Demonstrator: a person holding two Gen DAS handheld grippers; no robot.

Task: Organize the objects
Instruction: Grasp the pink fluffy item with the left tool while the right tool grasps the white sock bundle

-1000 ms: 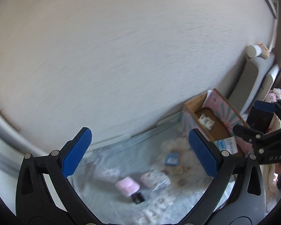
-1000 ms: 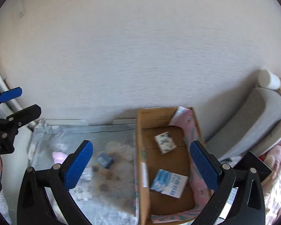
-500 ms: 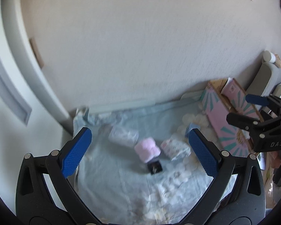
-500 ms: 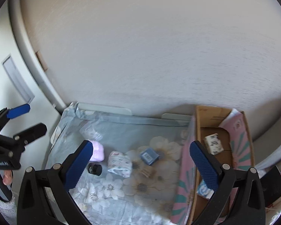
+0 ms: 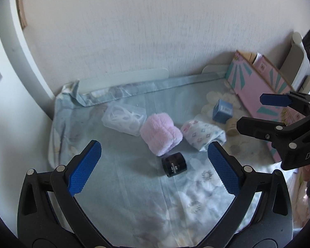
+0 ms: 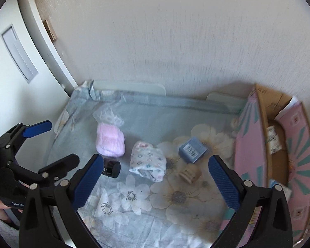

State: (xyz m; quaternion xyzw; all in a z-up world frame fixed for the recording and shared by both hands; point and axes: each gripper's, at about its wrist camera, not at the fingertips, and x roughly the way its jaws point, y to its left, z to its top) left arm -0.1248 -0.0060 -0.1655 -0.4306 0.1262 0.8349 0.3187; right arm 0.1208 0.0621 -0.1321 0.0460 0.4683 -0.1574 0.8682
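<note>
Jar [image 5: 174, 164] lies between open left tongs [image 5: 154, 167], touching pink fluff [image 5: 160, 136].

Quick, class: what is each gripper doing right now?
Left gripper: open, holding nothing.
Right gripper: open, holding nothing.

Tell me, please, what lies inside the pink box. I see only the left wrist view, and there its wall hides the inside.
Observer: In the right wrist view, a white packet with dark print lies on the cardboard floor of the box.
Operator: And the beige thing near the blue box, what is it? For me it is only a blur.
Observer: A small beige jar. It lies on its side on the cloth, apart from the blue box.
</note>
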